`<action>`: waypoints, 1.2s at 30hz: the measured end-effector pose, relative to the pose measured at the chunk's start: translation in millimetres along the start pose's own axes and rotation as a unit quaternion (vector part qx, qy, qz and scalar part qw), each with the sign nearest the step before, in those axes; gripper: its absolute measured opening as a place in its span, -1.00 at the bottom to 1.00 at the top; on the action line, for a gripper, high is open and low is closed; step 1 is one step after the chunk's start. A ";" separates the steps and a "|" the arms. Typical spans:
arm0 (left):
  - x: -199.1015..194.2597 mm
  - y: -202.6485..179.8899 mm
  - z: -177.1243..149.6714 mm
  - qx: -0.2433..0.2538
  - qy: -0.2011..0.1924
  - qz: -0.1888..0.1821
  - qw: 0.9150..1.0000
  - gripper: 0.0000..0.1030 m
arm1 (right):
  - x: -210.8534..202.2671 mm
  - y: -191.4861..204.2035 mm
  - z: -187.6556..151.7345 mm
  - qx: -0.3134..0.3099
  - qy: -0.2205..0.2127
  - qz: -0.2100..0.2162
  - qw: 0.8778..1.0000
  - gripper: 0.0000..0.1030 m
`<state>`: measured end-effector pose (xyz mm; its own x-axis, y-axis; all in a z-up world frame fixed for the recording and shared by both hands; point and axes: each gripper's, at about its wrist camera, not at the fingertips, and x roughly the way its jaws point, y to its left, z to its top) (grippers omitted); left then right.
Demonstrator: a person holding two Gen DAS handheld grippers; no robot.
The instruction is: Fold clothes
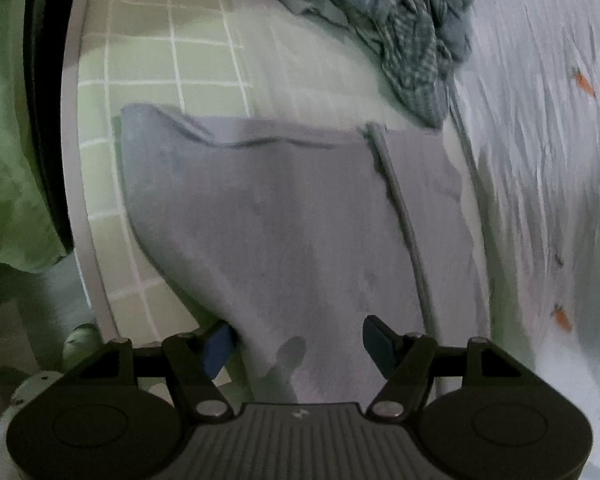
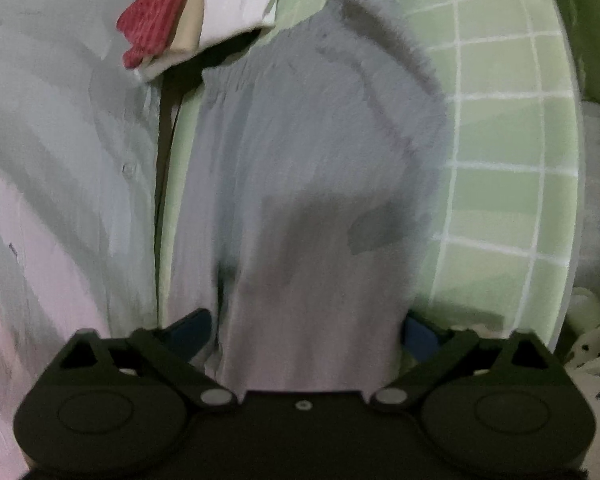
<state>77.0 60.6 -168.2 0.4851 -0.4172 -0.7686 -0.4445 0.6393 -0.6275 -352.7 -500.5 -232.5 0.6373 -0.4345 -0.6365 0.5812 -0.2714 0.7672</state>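
Both tongs wide over grey garment (image 1: 284,216)

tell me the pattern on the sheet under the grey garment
Pale green with a white grid, on the sheet; right wrist view.

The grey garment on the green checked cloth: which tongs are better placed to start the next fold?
Probably the right tongs: the grey garment already runs between their open fingers. The left tongs, also open, sit at the garment's narrow lower corner, one finger off the fabric over the green checked cloth.
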 end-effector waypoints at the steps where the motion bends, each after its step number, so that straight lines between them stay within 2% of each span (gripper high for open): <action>1: -0.2 0.5 2.0 -0.005 -0.005 -0.002 1.000 0.34 | -0.2 -0.6 2.2 0.001 -0.006 -0.009 1.000 0.57; 3: -0.2 0.2 4.4 -0.009 -0.015 0.002 1.000 0.26 | -0.4 -4.8 7.7 0.007 -0.015 -0.020 1.000 0.01; 4: -0.1 -0.2 5.0 -0.008 -0.021 0.007 1.000 0.09 | 0.3 -8.8 10.3 0.018 -0.019 -0.016 1.000 -0.05; 5: -1.3 0.5 5.5 -0.006 -0.025 0.014 1.000 -0.01 | 0.8 -13.1 12.9 0.031 -0.022 -0.012 0.999 -0.14; 6: -0.4 -0.2 5.6 -0.005 -0.027 0.022 0.999 -0.25 | 0.7 -18.0 15.1 0.046 -0.025 -0.004 0.999 -0.37; 7: 1.4 0.0 5.9 -0.005 -0.029 0.029 0.999 -0.61 | 0.5 -23.0 17.2 0.062 -0.028 0.004 0.998 -0.54; 8: 3.7 0.7 6.5 -0.008 -0.033 0.035 0.999 -0.76 | 0.2 -27.8 19.2 0.077 -0.030 0.012 0.997 -0.86; 9: 3.5 3.6 7.1 -0.018 -0.039 0.040 0.998 -0.84 | -1.0 -30.9 20.4 0.088 -0.028 0.017 0.996 -0.93; 12: -2.1 6.1 8.0 -0.039 -0.060 0.036 0.997 -0.96 | -13.3 -26.0 23.9 0.085 -0.030 0.041 0.995 -0.97; 18: -38.8 -25.2 2.0 0.039 -0.104 0.011 0.994 -0.98 | -43.7 -9.6 32.3 0.063 -0.035 0.092 0.993 -0.97; 21: -66.3 -43.3 2.4 0.039 -0.122 -0.020 0.992 -0.98 | -58.6 6.1 38.2 0.056 -0.039 0.120 0.990 -0.97; 24: -99.6 -66.5 3.1 0.054 -0.149 -0.061 0.985 -0.98 | -75.1 25.4 45.4 0.036 -0.050 0.151 0.987 -0.97; 26: -108.4 -71.9 5.5 0.053 -0.148 -0.091 0.983 -0.98 | -84.6 37.2 50.0 0.022 -0.056 0.169 0.984 -0.97; 31: -91.3 -62.9 2.2 0.020 -0.145 -0.053 0.988 -0.98 | -70.4 38.5 48.3 0.027 -0.048 0.157 0.986 -0.97; 36: -96.8 -73.8 -3.5 0.039 -0.166 -0.029 0.985 -0.98 | -65.9 51.0 47.6 0.005 -0.053 0.154 0.987 -0.97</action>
<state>60.3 51.6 -48.0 0.7328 -0.2282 -0.6411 -0.3565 0.6737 -0.6474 -389.1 -526.6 -147.6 0.7266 -0.5848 -0.3606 0.3625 -0.1196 0.9243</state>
